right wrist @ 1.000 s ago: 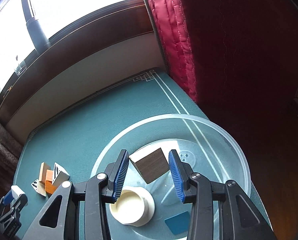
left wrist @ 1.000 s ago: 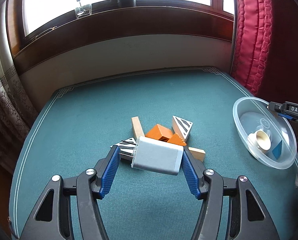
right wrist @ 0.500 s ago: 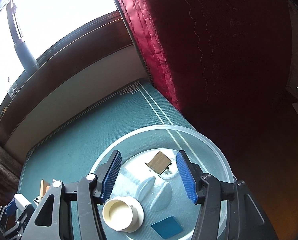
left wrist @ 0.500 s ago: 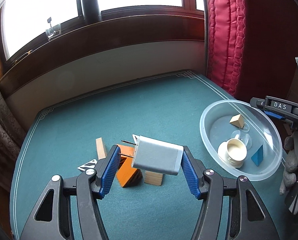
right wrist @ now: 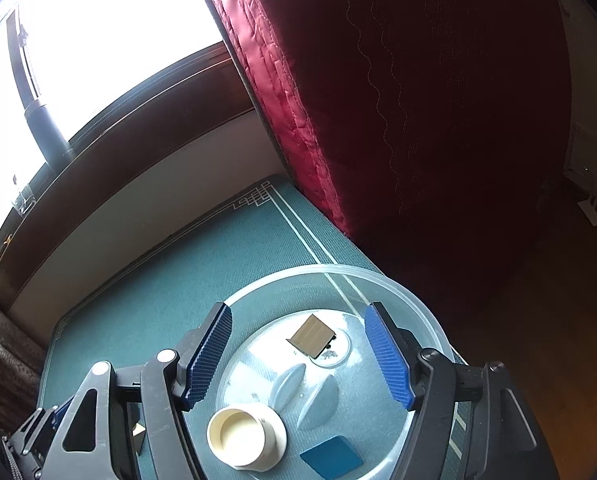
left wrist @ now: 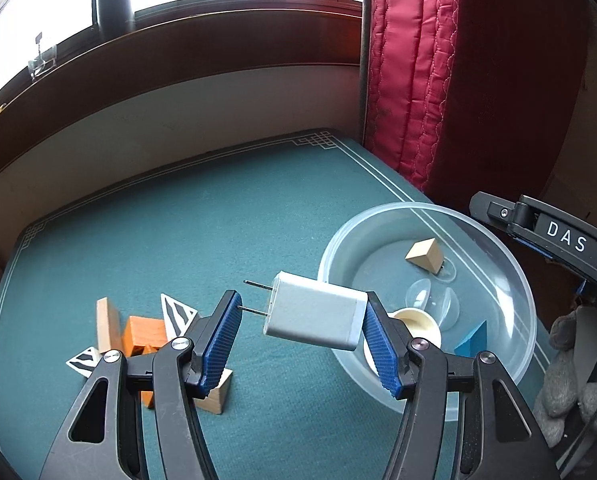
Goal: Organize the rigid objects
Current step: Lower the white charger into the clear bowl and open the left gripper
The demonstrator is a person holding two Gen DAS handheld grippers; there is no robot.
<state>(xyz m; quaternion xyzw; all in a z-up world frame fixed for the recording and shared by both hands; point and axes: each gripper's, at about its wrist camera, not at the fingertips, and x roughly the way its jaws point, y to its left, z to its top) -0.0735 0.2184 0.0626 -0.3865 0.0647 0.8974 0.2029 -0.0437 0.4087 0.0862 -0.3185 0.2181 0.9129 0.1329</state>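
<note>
Left gripper [left wrist: 300, 338]: clamped on a white plug adapter [left wrist: 315, 312], prongs pointing left, held above the green table mat [left wrist: 218, 220] just beside the rim of the clear plastic bowl [left wrist: 518, 280].

Right gripper [right wrist: 298, 356]: jaws have just been opening and stand apart over the bowl, nothing between the pads; the wooden block [right wrist: 311, 335] lies on the bowl floor below them.

Bowl contents, both views: wooden block, cream cup [right wrist: 242, 438], blue wedge [right wrist: 330, 456].

Left view only: loose pile on the mat, made up of an orange block [left wrist: 144, 334], two zebra-striped triangles [left wrist: 176, 314], a wooden plank [left wrist: 107, 326] and a pale wooden wedge [left wrist: 218, 394]; also a grey-gloved hand [left wrist: 570, 380] at the right edge.

Right view only: dark floor beyond the red curtain [right wrist: 378, 100].
</note>
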